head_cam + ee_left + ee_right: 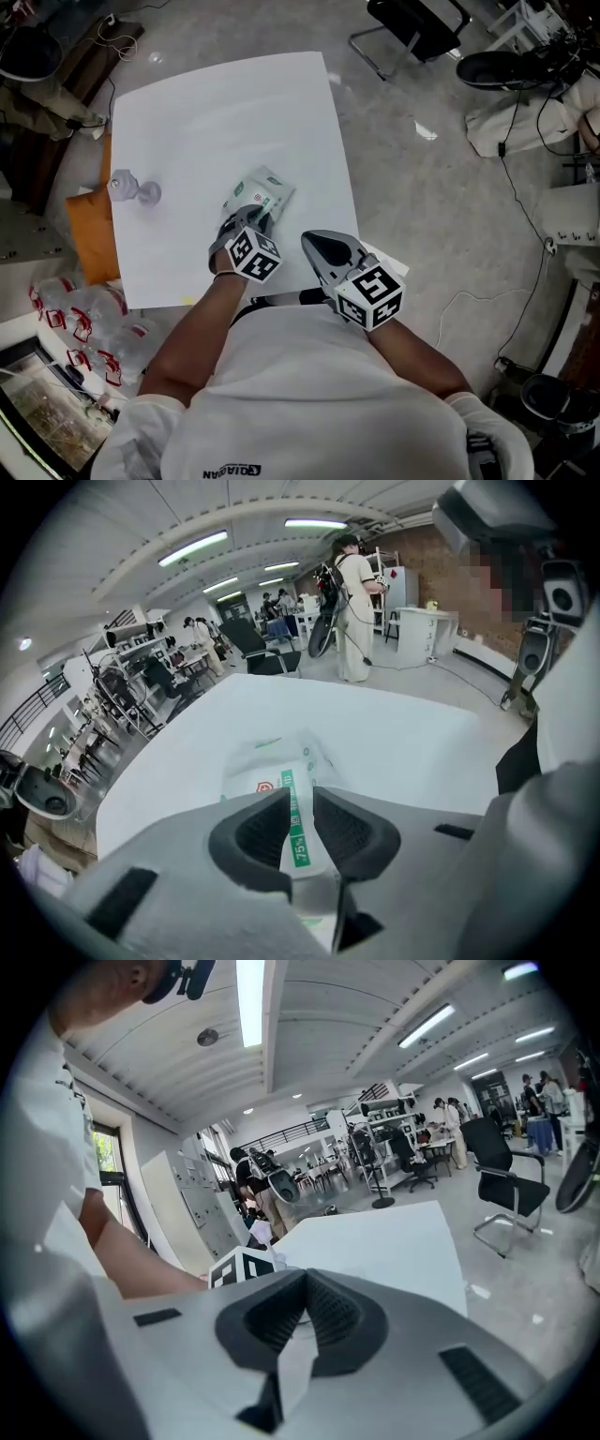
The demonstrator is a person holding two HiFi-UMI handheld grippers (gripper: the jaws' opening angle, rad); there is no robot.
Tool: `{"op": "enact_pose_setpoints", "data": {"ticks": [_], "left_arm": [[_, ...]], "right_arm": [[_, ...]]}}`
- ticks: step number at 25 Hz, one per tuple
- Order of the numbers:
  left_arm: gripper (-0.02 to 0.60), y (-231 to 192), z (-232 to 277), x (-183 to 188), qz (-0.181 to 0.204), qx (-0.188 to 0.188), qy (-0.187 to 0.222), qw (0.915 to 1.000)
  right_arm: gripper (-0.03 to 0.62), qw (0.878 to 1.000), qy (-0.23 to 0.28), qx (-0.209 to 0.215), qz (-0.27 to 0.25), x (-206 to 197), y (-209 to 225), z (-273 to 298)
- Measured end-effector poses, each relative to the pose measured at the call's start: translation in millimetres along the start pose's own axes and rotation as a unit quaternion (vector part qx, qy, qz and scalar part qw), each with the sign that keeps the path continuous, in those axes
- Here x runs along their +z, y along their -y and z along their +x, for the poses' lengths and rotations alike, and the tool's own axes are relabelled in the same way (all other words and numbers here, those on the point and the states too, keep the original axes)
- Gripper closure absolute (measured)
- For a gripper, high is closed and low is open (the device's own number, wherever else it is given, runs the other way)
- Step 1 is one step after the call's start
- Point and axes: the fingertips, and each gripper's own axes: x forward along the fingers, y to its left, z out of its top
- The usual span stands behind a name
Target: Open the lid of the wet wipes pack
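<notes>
**A:** Head view?
**B:** The wet wipes pack (258, 194) lies mid-table (187, 112). The left gripper (246, 223) is at its near end, and the right gripper (319, 246) is near the table's near right corner.
**A:** Left gripper view?
**B:** The jaws are slightly apart. The pack's green stripe shows in the gap, unpinched.
**A:** Right gripper view?
**B:** The jaw tips meet, with nothing between them.

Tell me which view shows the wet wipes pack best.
The left gripper view: the wet wipes pack lies close ahead, its green stripe visible between the jaws. The head view shows it small, its near end under the left gripper. The right gripper view misses it.
</notes>
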Motion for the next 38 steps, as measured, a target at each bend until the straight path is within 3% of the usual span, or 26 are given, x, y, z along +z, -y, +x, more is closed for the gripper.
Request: {"op": "enact_pose_setpoints", "data": {"ticks": [4,15,20,25,31,34,38], "left_arm": [[0.495,2,2,2,0.019,0.016,-0.006,0.9997],[0.477,6,1,4,-0.007,0.013,-0.01,0.9998],[0.474,7,4,4,-0.001,0.01,-0.018,0.9998],[0.44,-3,5,1,-0.05,0.01,-0.018,0.9985],[0.442,-5,8,-1,-0.103,-0.001,-0.016,0.9946],[0.477,-4,2,4,-0.133,-0.02,0.001,0.991],[0.538,-5,-8,10,-0.14,-0.03,0.02,0.9895]], "right_arm": [[0.588,1.0,-0.003,0.007,0.001,-1,4,-1],[0.588,1.0,-0.007,0.018,-0.005,0,8,-1],[0.588,1.0,-0.006,0.016,-0.007,2,10,-5],[0.588,1.0,-0.006,0.014,-0.007,3,12,-7],[0.588,1.0,-0.01,0.017,-0.007,-1,11,-4],[0.588,1.0,-0.011,0.018,-0.009,0,11,-4],[0.588,1.0,-0.012,0.02,-0.009,-1,7,-1]]}}
